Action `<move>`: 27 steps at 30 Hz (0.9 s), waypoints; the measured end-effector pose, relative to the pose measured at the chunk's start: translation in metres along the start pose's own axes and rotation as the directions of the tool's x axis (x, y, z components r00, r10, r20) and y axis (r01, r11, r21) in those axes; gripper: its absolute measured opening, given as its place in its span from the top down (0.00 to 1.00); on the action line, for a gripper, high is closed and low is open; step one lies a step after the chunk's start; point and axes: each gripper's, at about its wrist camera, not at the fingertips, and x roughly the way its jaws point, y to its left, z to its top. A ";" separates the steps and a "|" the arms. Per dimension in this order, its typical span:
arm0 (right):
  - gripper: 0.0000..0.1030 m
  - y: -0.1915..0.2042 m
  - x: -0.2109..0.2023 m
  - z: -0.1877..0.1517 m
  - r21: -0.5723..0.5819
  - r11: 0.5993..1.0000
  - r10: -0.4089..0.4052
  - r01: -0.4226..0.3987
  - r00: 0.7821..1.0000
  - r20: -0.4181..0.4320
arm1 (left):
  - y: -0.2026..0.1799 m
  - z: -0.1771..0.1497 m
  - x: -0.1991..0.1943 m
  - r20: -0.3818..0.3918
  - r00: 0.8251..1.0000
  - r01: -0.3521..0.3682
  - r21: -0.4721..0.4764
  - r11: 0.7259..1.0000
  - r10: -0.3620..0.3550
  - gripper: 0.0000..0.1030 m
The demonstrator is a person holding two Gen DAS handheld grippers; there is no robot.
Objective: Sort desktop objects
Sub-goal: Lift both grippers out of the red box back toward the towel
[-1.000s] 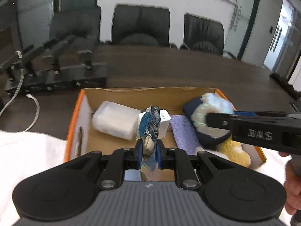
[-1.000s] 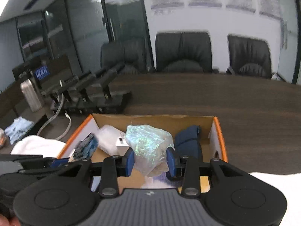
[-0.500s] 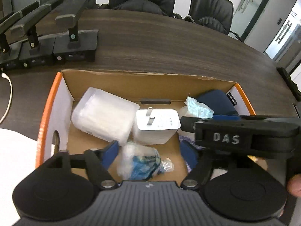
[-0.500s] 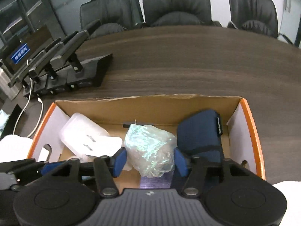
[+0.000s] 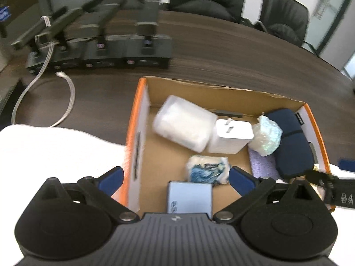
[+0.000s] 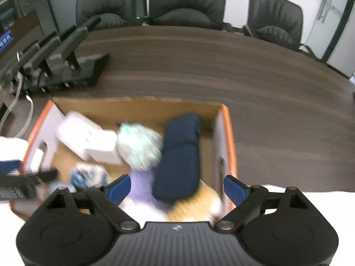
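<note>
An orange-edged cardboard box [image 5: 142,119] [image 6: 228,137] stands on the dark table. In it lie a blue-and-white crumpled packet [image 5: 207,170] [image 6: 87,176], a clear iridescent bag [image 5: 266,136] [image 6: 139,146], a white charger [image 5: 231,136], a frosted plastic case [image 5: 185,125], a navy pouch [image 5: 290,148] [image 6: 180,159], a purple cloth [image 6: 142,184] and a pale blue card [image 5: 189,197]. My left gripper [image 5: 175,178] hovers over the box's near left, jaws still opening, nothing between the pads. My right gripper [image 6: 177,187] hangs over the near right, jaws opening, gripping nothing; it shows at the edge [image 5: 328,184].
A row of black desk microphones [image 5: 104,44] [image 6: 57,64] stands at the far left with a white cable [image 5: 64,102] trailing from it. A white cloth [image 5: 55,146] covers the table's near edge. Black office chairs [image 6: 186,2] line the far side.
Both grippers tipped down over the box and opened. The blue-and-white packet left my left jaws and the iridescent bag left my right jaws; both now lie in the box.
</note>
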 end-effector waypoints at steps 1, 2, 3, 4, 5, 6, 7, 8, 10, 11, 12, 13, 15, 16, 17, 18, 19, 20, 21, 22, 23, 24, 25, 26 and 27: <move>0.12 -0.002 -0.005 -0.008 -0.005 1.000 -0.006 0.006 1.000 0.003 | 0.001 -0.004 -0.005 0.003 1.000 -0.013 -0.003 1.000 0.013 0.00; 0.12 -0.004 -0.011 -0.015 -0.008 1.000 -0.011 0.011 1.000 0.005 | 0.000 -0.008 -0.010 0.005 1.000 -0.023 -0.003 1.000 0.023 0.00; 0.12 -0.006 -0.018 -0.023 -0.006 1.000 -0.011 0.012 1.000 0.009 | -0.001 -0.013 -0.014 0.009 1.000 -0.027 0.000 1.000 0.027 0.00; 0.12 -0.010 -0.025 -0.030 -0.002 1.000 -0.008 0.009 1.000 0.015 | -0.003 -0.020 -0.020 0.015 1.000 -0.027 0.007 1.000 0.027 0.00; 0.12 -0.013 -0.031 -0.036 0.003 1.000 -0.007 0.007 1.000 0.020 | -0.005 -0.026 -0.024 0.020 1.000 -0.023 0.017 1.000 0.023 0.00; 0.12 -0.015 -0.038 -0.042 0.010 1.000 -0.006 0.005 1.000 0.027 | -0.008 -0.033 -0.029 0.027 0.999 -0.020 0.026 0.999 0.019 0.00; 0.12 -0.016 -0.042 -0.047 0.015 1.000 -0.004 0.004 0.999 0.032 | -0.010 -0.040 -0.034 0.038 0.999 -0.018 0.037 0.999 0.016 0.00; 0.12 -0.017 -0.048 -0.053 0.023 1.000 0.001 -0.002 0.999 0.039 | -0.014 -0.048 -0.039 0.054 0.998 -0.020 0.051 0.999 0.017 0.00; 0.12 -0.017 -0.056 -0.063 0.032 0.999 0.018 -0.020 0.999 0.047 | -0.020 -0.063 -0.051 0.104 0.994 -0.040 0.074 0.996 0.032 0.00; 0.12 -0.016 -0.061 -0.069 0.034 0.999 0.030 -0.032 0.998 0.056 | -0.023 -0.071 -0.057 0.127 0.991 -0.049 0.081 0.996 0.039 0.00; 0.12 -0.015 -0.065 -0.074 0.037 0.998 0.043 -0.045 0.997 0.069 | -0.025 -0.078 -0.062 0.150 0.988 -0.058 0.084 0.995 0.045 0.00; 0.12 -0.015 -0.070 -0.081 0.044 0.997 0.057 -0.061 0.995 0.087 | -0.027 -0.086 -0.069 0.171 0.984 -0.064 0.088 0.994 0.048 0.00; 0.12 -0.011 -0.078 -0.092 0.058 0.996 0.064 -0.072 0.990 0.127 | -0.029 -0.100 -0.082 0.221 0.974 -0.063 0.094 0.994 0.041 0.00; 0.12 -0.008 -0.082 -0.099 0.064 0.995 0.061 -0.071 0.986 0.154 | -0.029 -0.107 -0.090 0.253 0.967 -0.061 0.093 0.994 0.036 0.00; 0.12 -0.005 -0.086 -0.106 0.064 0.996 0.050 -0.062 0.983 0.176 | -0.029 -0.115 -0.097 0.279 0.960 -0.060 0.091 0.994 0.033 0.00; 0.12 -0.001 -0.089 -0.112 0.059 0.997 0.038 -0.050 0.981 0.192 | -0.030 -0.121 -0.103 0.298 0.954 -0.060 0.090 0.994 0.031 0.00; 0.12 0.003 -0.093 -0.119 0.052 0.998 0.028 -0.040 0.976 0.214 | -0.030 -0.128 -0.108 0.314 0.949 -0.062 0.089 0.994 0.031 0.00; 0.12 0.007 -0.098 -0.126 0.045 0.998 0.027 -0.039 0.971 0.238 | -0.030 -0.135 -0.113 0.328 0.944 -0.062 0.089 0.994 0.030 0.00; 0.12 0.010 -0.103 -0.131 0.041 0.998 0.034 -0.046 0.966 0.255 | -0.030 -0.141 -0.117 0.342 0.939 -0.061 0.085 0.995 0.028 0.00; 0.12 0.012 -0.109 -0.137 0.041 0.997 0.047 -0.061 0.962 0.270 | -0.029 -0.149 -0.120 0.359 0.933 -0.055 0.082 0.995 0.022 0.00; 0.12 0.013 -0.114 -0.143 0.046 0.995 0.067 -0.083 0.956 0.285 | -0.029 -0.155 -0.123 0.368 0.930 -0.054 0.081 0.995 0.020 0.00; 0.12 0.014 -0.118 -0.148 0.050 0.994 0.082 -0.101 0.952 0.294 | -0.029 -0.161 -0.125 0.372 0.928 -0.057 0.081 0.995 0.022 0.00; 0.12 0.015 -0.124 -0.155 0.058 0.992 0.093 -0.115 0.949 0.301 | -0.029 -0.168 -0.127 0.375 0.926 -0.063 0.078 0.995 0.030 0.00; 0.12 0.016 -0.127 -0.160 0.063 0.991 0.095 -0.120 0.946 0.311 | -0.029 -0.174 -0.128 0.379 0.925 -0.068 0.076 0.995 0.034 0.00; 0.12 0.018 -0.131 -0.166 0.059 0.990 0.100 -0.125 0.941 0.323 | -0.028 -0.180 -0.131 0.385 0.922 -0.071 0.076 0.995 0.037 0.00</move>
